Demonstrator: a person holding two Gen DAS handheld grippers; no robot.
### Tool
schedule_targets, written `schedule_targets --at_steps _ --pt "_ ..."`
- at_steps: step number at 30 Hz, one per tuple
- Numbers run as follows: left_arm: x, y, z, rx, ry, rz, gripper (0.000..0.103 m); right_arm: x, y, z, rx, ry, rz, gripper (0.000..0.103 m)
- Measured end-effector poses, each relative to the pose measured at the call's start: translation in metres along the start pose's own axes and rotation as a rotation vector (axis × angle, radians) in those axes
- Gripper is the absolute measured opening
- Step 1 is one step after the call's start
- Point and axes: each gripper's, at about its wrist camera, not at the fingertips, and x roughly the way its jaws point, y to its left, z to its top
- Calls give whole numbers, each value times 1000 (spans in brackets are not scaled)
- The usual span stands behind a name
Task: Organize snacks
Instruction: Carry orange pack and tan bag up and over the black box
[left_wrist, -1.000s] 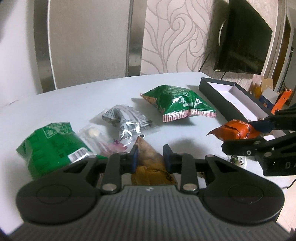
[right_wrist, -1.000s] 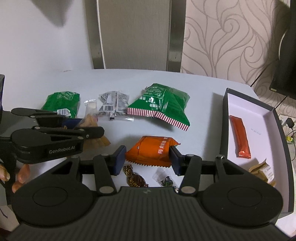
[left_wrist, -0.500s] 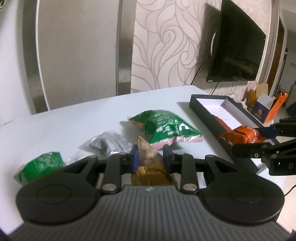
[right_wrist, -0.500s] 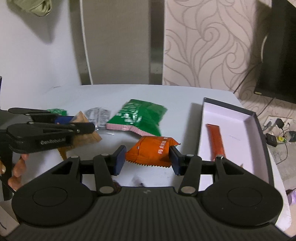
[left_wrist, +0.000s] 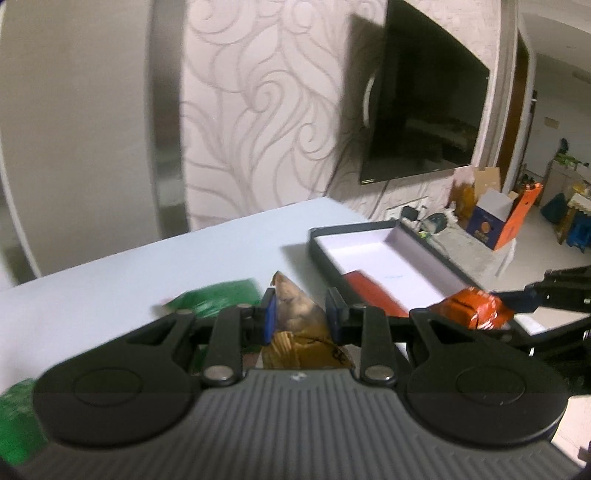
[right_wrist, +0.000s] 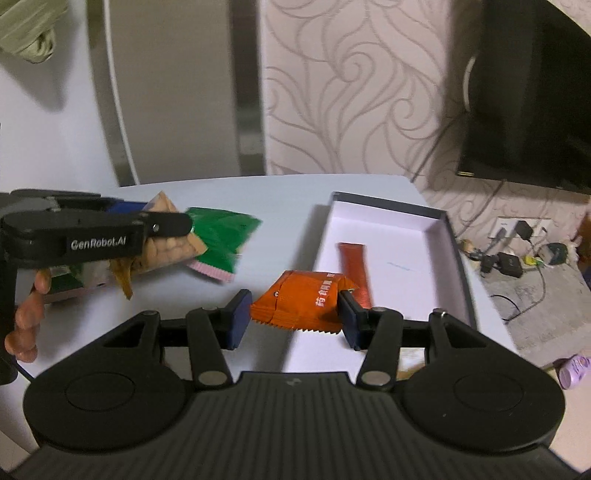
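Compared with a second ago: both grippers lifted higher and swung toward the box, less table in sight, more wallpaper and television; clear packets and small candies no longer in view. Left gripper pinching a tan snack bag between its blue pads, bag held above the table beside the box's near end; same bag seen from the right wrist, hanging from the gripper in front of a green snack bag lying on the table. Right gripper clamped on an orange packet, carried just at the box's left edge; from the left wrist, that packet above the box's near corner. Inside the box, a long orange stick pack flat on the white floor. Legible writing: "GenRobot.AI" in white on the left gripper's side; white Chinese characters on the orange packet, too blurred to read. Another green bag at the far left edge, blurred. Fingers of the person's left hand visible below the gripper handle.
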Motion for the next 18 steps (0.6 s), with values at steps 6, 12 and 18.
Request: schedule_targets --at_steps 6,12,18 --pt "31 -37 11 15 1 -53 31 -3 -34 -8 18 20 -38 56" --pt "65 -67 19 23 11 -75 31 3 -60 -16 9 51 -51 56" --pt "93 -87 31 17 7 -77 31 6 -77 -22 -22 73 -45 56"
